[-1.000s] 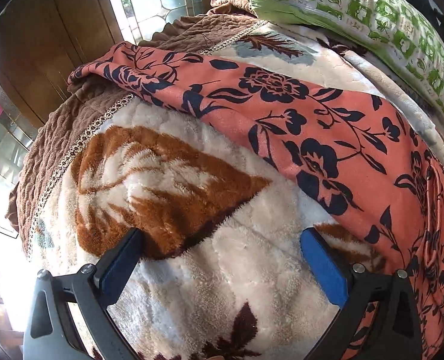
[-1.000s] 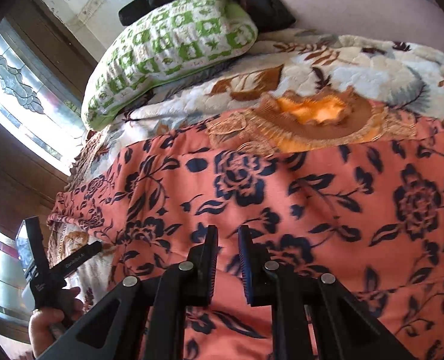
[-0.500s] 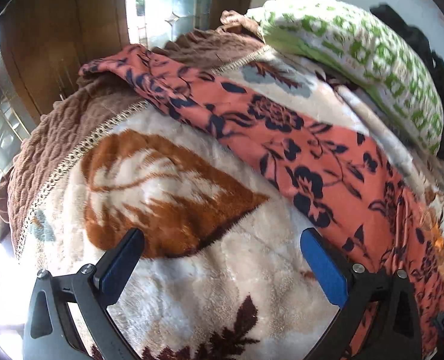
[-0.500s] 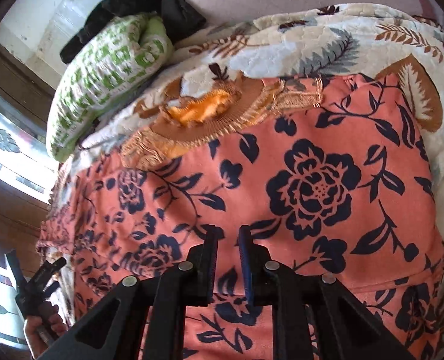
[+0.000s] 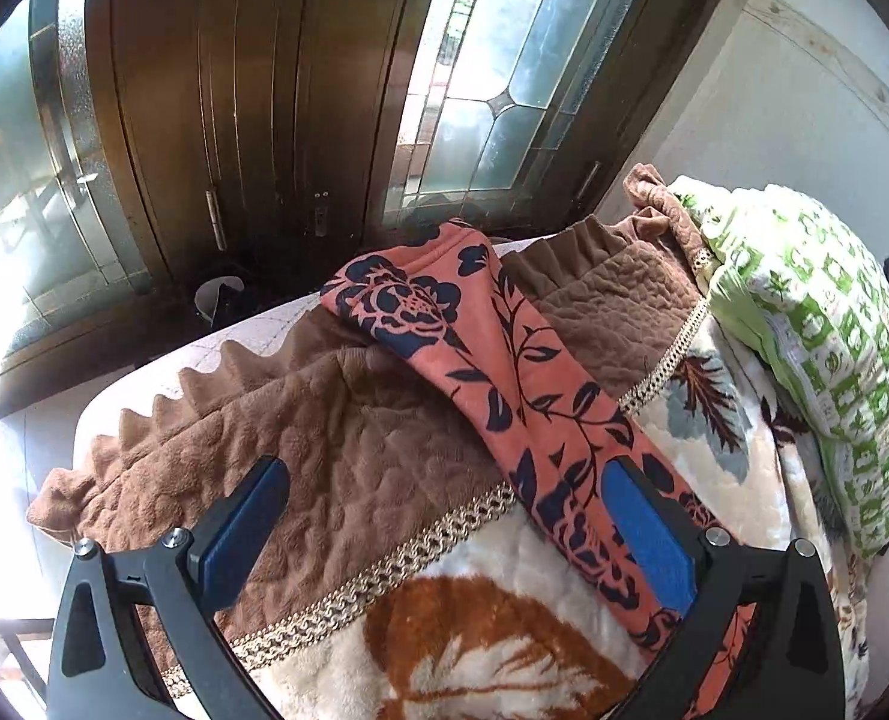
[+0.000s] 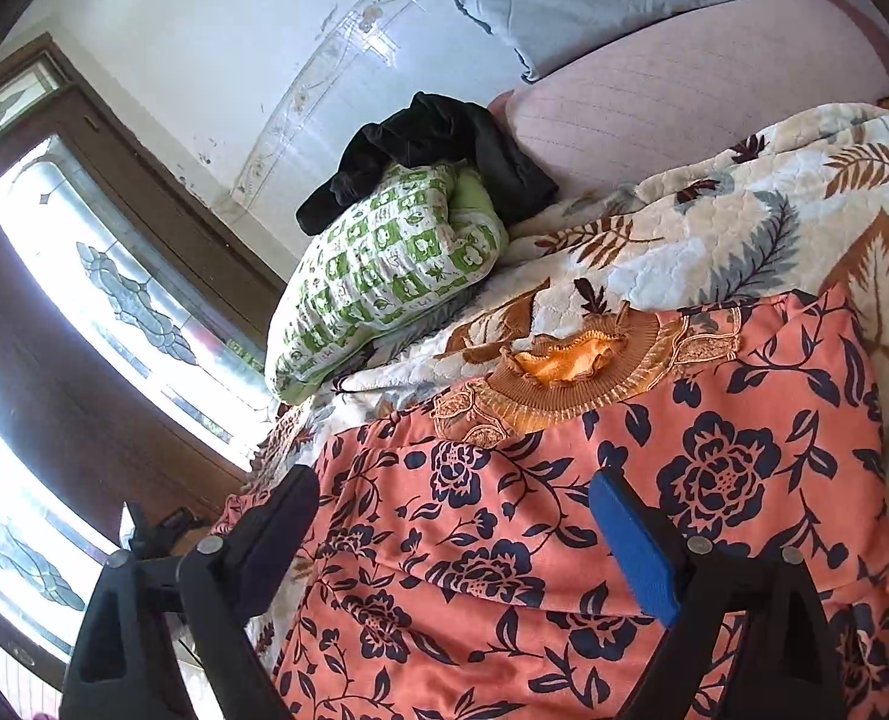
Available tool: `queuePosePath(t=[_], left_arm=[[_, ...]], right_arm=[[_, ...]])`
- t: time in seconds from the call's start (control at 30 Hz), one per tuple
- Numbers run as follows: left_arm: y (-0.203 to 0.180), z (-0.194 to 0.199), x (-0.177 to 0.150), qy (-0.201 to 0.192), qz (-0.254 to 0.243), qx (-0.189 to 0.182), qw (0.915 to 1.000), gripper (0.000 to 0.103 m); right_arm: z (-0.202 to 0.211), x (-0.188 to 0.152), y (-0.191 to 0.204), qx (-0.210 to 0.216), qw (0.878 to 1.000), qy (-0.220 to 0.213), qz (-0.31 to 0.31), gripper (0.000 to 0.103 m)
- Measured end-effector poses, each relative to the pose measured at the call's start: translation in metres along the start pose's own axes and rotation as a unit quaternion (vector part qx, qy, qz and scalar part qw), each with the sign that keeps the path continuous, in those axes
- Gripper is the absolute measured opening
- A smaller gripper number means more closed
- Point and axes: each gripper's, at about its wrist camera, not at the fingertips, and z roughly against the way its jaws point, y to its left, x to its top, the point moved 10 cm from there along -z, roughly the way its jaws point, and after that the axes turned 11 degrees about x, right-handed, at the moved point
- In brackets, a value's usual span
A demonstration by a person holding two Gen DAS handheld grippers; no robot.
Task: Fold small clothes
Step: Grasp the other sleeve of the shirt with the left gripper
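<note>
An orange garment with dark blue flowers (image 6: 564, 516) lies spread on the bed, its brown and gold neckline (image 6: 570, 378) toward the far side. One long sleeve (image 5: 504, 372) stretches over the brown blanket edge in the left wrist view. My left gripper (image 5: 450, 534) is open and empty above the blanket, its right finger over the sleeve. My right gripper (image 6: 468, 546) is open and empty just above the garment's body. The left gripper also shows at the lower left of the right wrist view (image 6: 156, 531).
A cream leaf-print blanket (image 6: 714, 240) with a brown border (image 5: 336, 420) covers the bed. A green and white pillow (image 6: 384, 264) with a black cloth (image 6: 432, 144) on it lies at the head. Wooden doors with glass panes (image 5: 300, 90) stand beyond the bed's edge.
My right gripper has opened from shut and let go of the garment. My left gripper has swung toward the bed's edge and the sleeve end, still open.
</note>
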Motion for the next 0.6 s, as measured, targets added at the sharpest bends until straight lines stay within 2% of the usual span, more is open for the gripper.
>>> queuePosePath(t=[0.07, 0.1, 0.17, 0.2, 0.23, 0.3, 0.33, 0.4, 0.47, 0.53, 0.6], left_arm=[[-0.003, -0.01, 0.008, 0.013, 0.021, -0.009, 0.9997, 0.103], [-0.006, -0.015, 0.011, 0.017, 0.026, -0.01, 0.9995, 0.099], [-0.011, -0.029, 0.015, 0.031, 0.029, -0.009, 0.9991, 0.084], [-0.014, -0.036, 0.014, 0.041, 0.03, -0.014, 0.9986, 0.067], [-0.016, -0.043, 0.013, 0.052, 0.031, -0.018, 0.998, 0.043], [-0.017, -0.058, 0.006, 0.078, 0.025, -0.011, 0.9966, 0.022], [-0.017, -0.059, 0.005, 0.074, 0.024, -0.008, 0.9969, 0.014], [-0.02, -0.048, 0.011, 0.043, 0.014, -0.006, 0.999, 0.006], [-0.03, -0.027, 0.015, 0.005, -0.019, -0.003, 0.9998, 0.005], [-0.047, 0.0, 0.018, -0.028, -0.061, -0.011, 0.9977, 0.005], [-0.072, 0.031, 0.014, -0.052, -0.1, -0.034, 0.993, 0.005]], right_arm=[[-0.005, -0.005, -0.005, -0.004, 1.0, 0.009, -0.001, 0.08], [-0.009, -0.008, -0.011, -0.004, 1.0, 0.014, -0.004, 0.078], [-0.013, -0.012, -0.015, -0.003, 1.0, 0.021, -0.01, 0.077], [-0.015, -0.013, -0.016, -0.006, 1.0, 0.023, -0.01, 0.077], [-0.016, -0.014, -0.017, -0.009, 1.0, 0.026, -0.008, 0.077], [-0.017, -0.015, -0.019, -0.015, 1.0, 0.026, -0.006, 0.077], [-0.016, -0.014, -0.02, -0.016, 1.0, 0.025, -0.005, 0.077], [-0.014, -0.011, -0.021, -0.02, 1.0, 0.021, -0.001, 0.075], [-0.009, -0.006, -0.022, -0.024, 1.0, 0.013, 0.002, 0.075], [-0.003, -0.001, -0.024, -0.026, 1.0, 0.001, -0.004, 0.074], [0.005, 0.005, -0.029, -0.03, 0.999, -0.011, -0.014, 0.074]])
